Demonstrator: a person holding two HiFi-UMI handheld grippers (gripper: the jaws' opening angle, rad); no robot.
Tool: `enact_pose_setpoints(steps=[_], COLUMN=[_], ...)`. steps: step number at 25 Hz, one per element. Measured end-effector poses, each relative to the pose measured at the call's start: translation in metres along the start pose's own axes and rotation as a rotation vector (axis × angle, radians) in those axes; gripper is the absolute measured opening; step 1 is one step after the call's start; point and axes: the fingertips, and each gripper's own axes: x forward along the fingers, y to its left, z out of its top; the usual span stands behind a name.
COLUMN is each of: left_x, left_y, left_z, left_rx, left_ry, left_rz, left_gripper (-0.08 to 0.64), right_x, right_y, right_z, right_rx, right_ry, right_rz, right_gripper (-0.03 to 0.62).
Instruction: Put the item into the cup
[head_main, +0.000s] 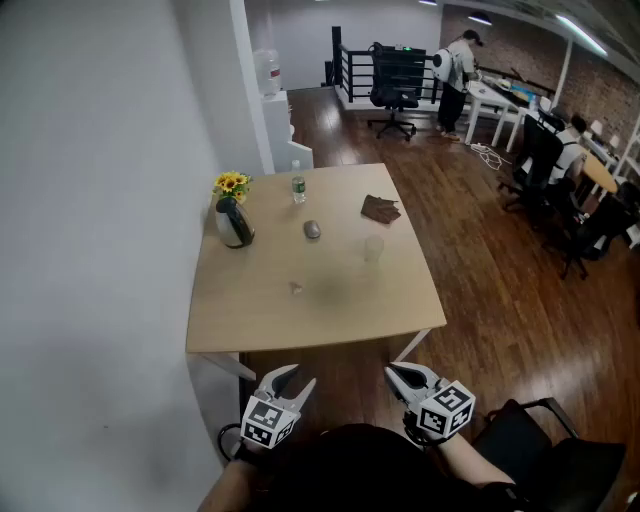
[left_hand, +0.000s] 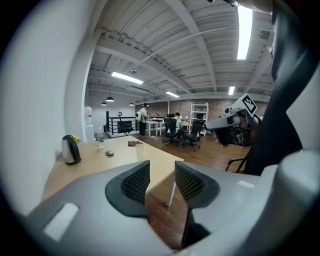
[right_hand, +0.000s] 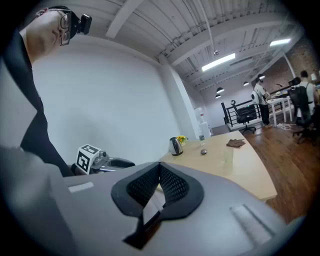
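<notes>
A clear cup (head_main: 373, 248) stands on the pale wooden table (head_main: 330, 315), right of its middle; it also shows in the left gripper view (left_hand: 139, 150) and the right gripper view (right_hand: 228, 156). A small grey rounded item (head_main: 312, 230) lies left of the cup, and a tiny pale object (head_main: 296, 288) lies nearer the front. Both grippers hang in front of the table's near edge, well short of these things. My left gripper (head_main: 292, 378) (left_hand: 161, 172) is open and empty. The right gripper (head_main: 398, 372) (right_hand: 159, 170) has its jaws together with nothing between them.
At the table's back left stand a kettle (head_main: 233, 222), yellow flowers (head_main: 231, 184) and a water bottle (head_main: 298, 188). A brown cloth (head_main: 380, 209) lies at the back right. The white wall runs along the left. A dark chair (head_main: 530, 430) is at my right; people work far off.
</notes>
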Motion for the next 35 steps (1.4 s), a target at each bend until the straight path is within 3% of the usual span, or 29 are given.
enact_pose_setpoints(steps=[12, 18, 27, 35], left_x=[0.047, 0.060, 0.091, 0.136], left_y=[-0.034, -0.028, 0.000, 0.076], left_z=[0.009, 0.006, 0.013, 0.013], left_rx=[0.026, 0.035, 0.025, -0.001], left_ry=[0.021, 0.061, 0.079, 0.091], left_rz=[0.026, 0.045, 0.037, 0.023], left_gripper=[0.150, 0.150, 0.150, 0.150], right_x=[-0.023, -0.019, 0.001, 0.060], right_y=[-0.044, -0.060, -0.086, -0.123], right_z=[0.000, 0.001, 0.015, 0.033], right_rx=[-0.044, -0.055, -0.038, -0.043], right_ry=[0.000, -0.014, -0.024, 0.006], right_rz=[0.024, 0.044, 0.052, 0.035], right_gripper=[0.008, 0.008, 0.009, 0.011])
